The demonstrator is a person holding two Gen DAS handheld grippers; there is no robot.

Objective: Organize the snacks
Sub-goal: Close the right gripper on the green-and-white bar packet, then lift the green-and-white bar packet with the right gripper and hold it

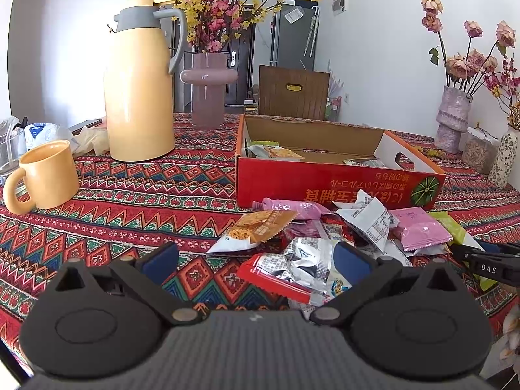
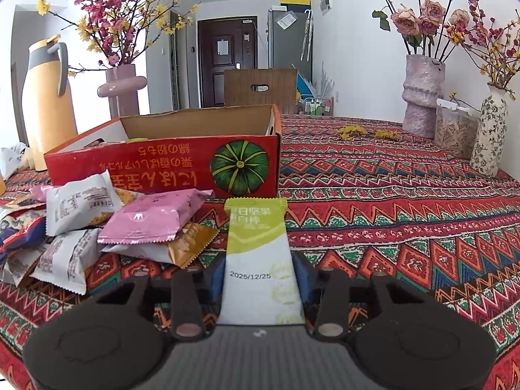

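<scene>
A heap of snack packets [image 1: 325, 237] lies on the patterned tablecloth in front of a red cardboard box [image 1: 325, 185] that holds a few packets. My left gripper [image 1: 256, 260] hovers open over the near side of the heap, its blue pads either side of a silver and red packet [image 1: 292, 269], not touching it. In the right wrist view my right gripper [image 2: 260, 279] is shut on a green-and-white snack bar [image 2: 256, 243], which lies flat and points toward the box [image 2: 162, 165]. The rest of the heap [image 2: 97, 227] is to its left.
A yellow thermos jug [image 1: 139, 87], a yellow mug [image 1: 45, 175] and a pink vase [image 1: 208, 97] stand left of the box. More vases [image 2: 422, 94] and a clear jar [image 2: 455, 130] stand at the right back. A wooden chair [image 2: 260, 87] is behind the table.
</scene>
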